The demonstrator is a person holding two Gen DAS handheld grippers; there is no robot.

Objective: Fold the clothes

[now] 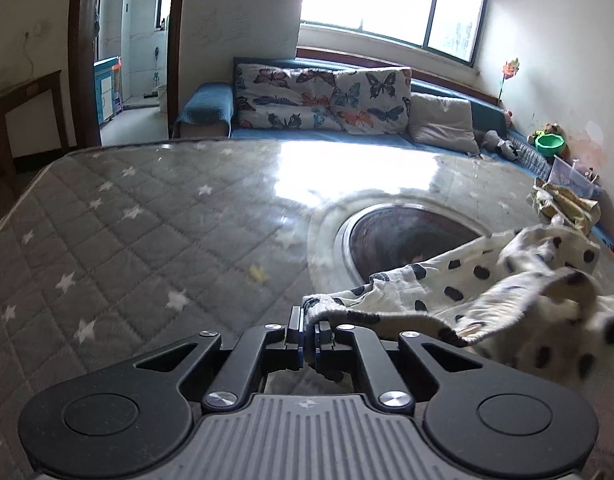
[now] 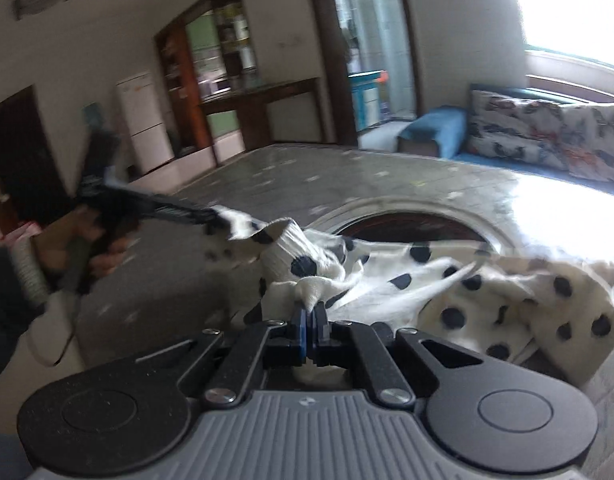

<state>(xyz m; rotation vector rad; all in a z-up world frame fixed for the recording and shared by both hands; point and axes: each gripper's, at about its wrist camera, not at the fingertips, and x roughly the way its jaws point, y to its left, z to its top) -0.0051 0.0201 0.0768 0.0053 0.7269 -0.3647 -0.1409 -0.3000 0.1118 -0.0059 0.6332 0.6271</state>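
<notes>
A white garment with black dots (image 1: 487,296) hangs between my two grippers above a glass-topped table (image 1: 155,216). My left gripper (image 1: 307,322) is shut on one edge of the garment; the cloth trails off to the right. My right gripper (image 2: 310,314) is shut on another bunched part of the garment (image 2: 467,292). In the right wrist view the left gripper (image 2: 207,214) shows at the left, held by a hand, pinching the far corner. The cloth is crumpled and sags in the middle.
The table shows a grey star-quilted cover and a round dark opening (image 1: 407,236) under the glass. A second yellowish cloth (image 1: 563,200) lies at the table's right edge. A blue sofa with butterfly cushions (image 1: 319,96) stands behind. A green bowl (image 1: 550,144) sits far right.
</notes>
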